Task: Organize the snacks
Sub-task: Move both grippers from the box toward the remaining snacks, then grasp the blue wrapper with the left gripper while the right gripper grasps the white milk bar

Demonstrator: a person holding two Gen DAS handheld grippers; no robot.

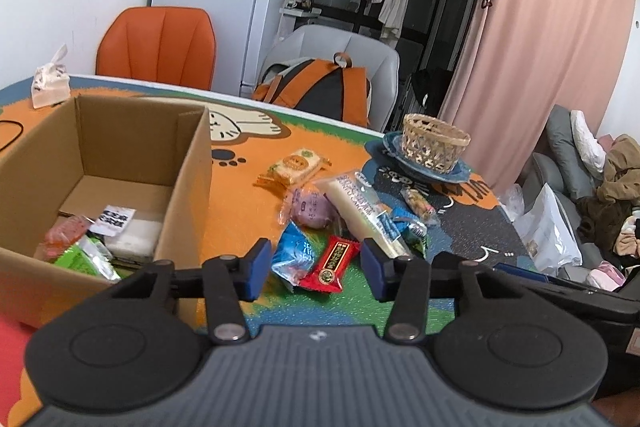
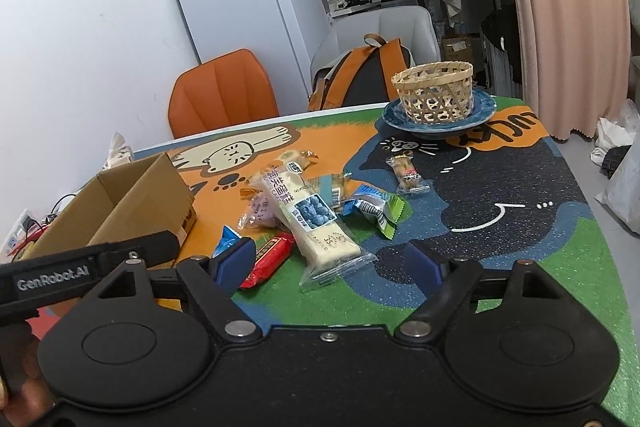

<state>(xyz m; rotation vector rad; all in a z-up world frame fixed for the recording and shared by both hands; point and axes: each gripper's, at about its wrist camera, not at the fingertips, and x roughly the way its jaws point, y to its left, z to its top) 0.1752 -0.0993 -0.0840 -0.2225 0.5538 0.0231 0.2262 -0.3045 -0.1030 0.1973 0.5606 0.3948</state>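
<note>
A pile of wrapped snacks lies on the cartoon table mat. In the left wrist view my left gripper [image 1: 316,269] is open and empty, its blue pads either side of a red snack bar [image 1: 329,262] and a blue packet [image 1: 294,254]. A long white blueberry cake bar [image 1: 362,213], a pink packet [image 1: 312,209] and an orange-and-green packet [image 1: 294,167] lie beyond. A cardboard box [image 1: 188,179] to the left holds several snacks. My right gripper [image 2: 330,265] is open and empty, just short of the white cake bar [image 2: 308,217] and the red bar [image 2: 268,259].
A woven basket [image 1: 434,143] stands on a blue plate [image 1: 460,173] at the far right of the table, also in the right wrist view [image 2: 434,89]. A small nut packet [image 2: 406,173] and a blue-green packet [image 2: 374,209] lie mid-table. Two chairs and a backpack [image 1: 320,87] are behind.
</note>
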